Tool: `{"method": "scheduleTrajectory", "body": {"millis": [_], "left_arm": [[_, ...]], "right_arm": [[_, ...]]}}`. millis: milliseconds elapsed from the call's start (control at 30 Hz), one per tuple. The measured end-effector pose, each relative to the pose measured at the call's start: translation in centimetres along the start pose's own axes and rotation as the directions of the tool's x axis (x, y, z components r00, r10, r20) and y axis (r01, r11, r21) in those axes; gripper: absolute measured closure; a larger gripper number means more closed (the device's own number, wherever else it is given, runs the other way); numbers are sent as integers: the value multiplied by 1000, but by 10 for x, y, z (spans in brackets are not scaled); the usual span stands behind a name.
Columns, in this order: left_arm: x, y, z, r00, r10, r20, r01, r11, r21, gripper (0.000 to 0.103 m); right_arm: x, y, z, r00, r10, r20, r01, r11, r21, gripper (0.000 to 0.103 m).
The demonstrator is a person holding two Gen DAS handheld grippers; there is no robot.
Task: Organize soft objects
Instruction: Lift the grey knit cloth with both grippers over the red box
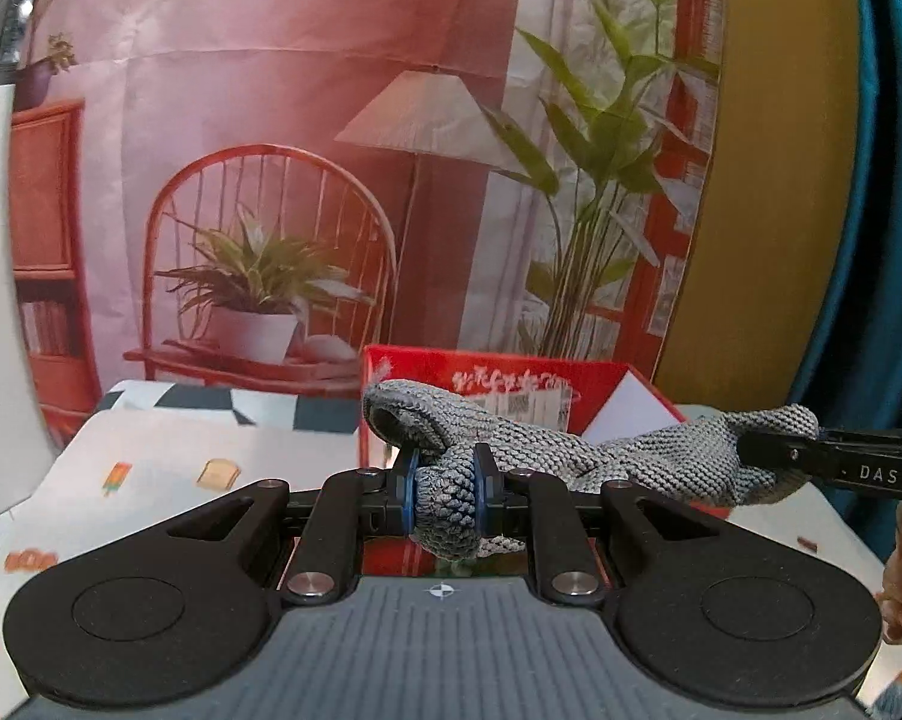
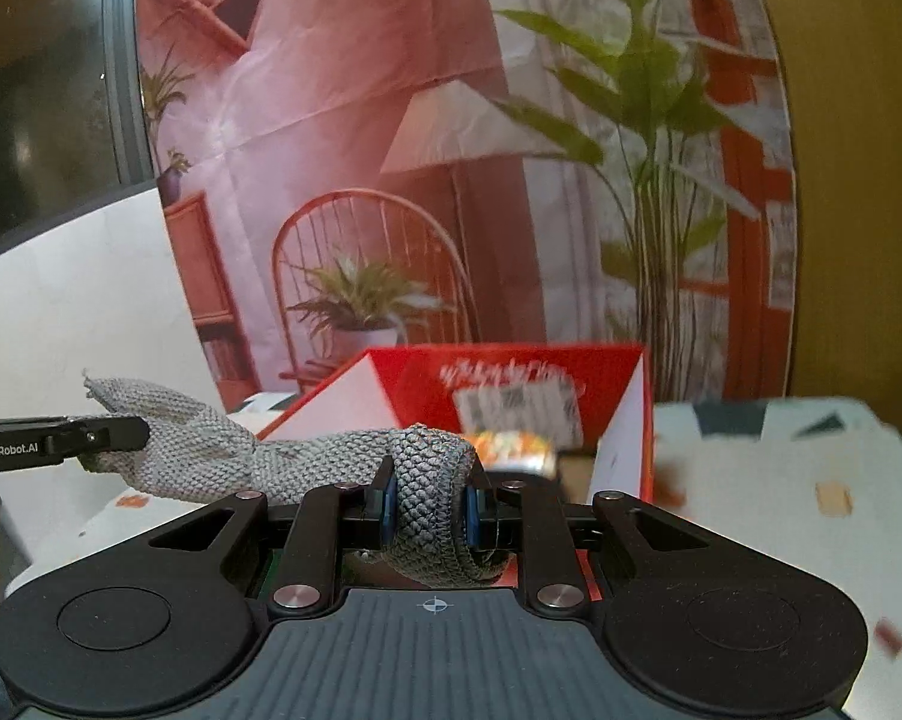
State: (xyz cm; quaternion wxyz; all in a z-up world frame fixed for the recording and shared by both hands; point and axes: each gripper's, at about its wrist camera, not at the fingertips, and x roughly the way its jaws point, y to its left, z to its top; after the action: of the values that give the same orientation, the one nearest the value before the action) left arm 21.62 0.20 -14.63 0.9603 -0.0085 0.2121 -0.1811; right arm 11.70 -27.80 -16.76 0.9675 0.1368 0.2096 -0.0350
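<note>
The left gripper point(image 1: 444, 489) pinches one bunched end of a grey knitted cloth point(image 1: 577, 450) between its blue pads; the right gripper point(image 2: 429, 507) pinches the other end. The cloth hangs stretched between the two, held above a patterned tablecloth point(image 1: 168, 456). At twelve o'clock from each gripper stands an open red box point(image 2: 511, 372) — a colourful packet point(image 2: 514, 447) lies inside. Behind it hangs a printed backdrop point(image 1: 270, 120) showing a chair, lamp and plants.

The right gripper point(image 1: 769, 456) carried the letters "DAS" on its side. The left gripper point(image 2: 114, 438) carried "GenRobot.AI". White script on the red box point(image 2: 511, 384) was illegible.
</note>
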Motion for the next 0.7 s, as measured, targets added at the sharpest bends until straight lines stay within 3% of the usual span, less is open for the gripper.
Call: {"method": "scheduleTrajectory", "body": {"millis": [233,700], "left_arm": [[49,-11,29,1000,14,-22,-14,999,43,85],[159,-9,53,990,34,-135,-32,999,14,85]], "right_arm": [[45,-20,42,998,-61,-11,60,998,-18,84],[136,-40,67,981,-179,-74,172,981,-93,84]]}}
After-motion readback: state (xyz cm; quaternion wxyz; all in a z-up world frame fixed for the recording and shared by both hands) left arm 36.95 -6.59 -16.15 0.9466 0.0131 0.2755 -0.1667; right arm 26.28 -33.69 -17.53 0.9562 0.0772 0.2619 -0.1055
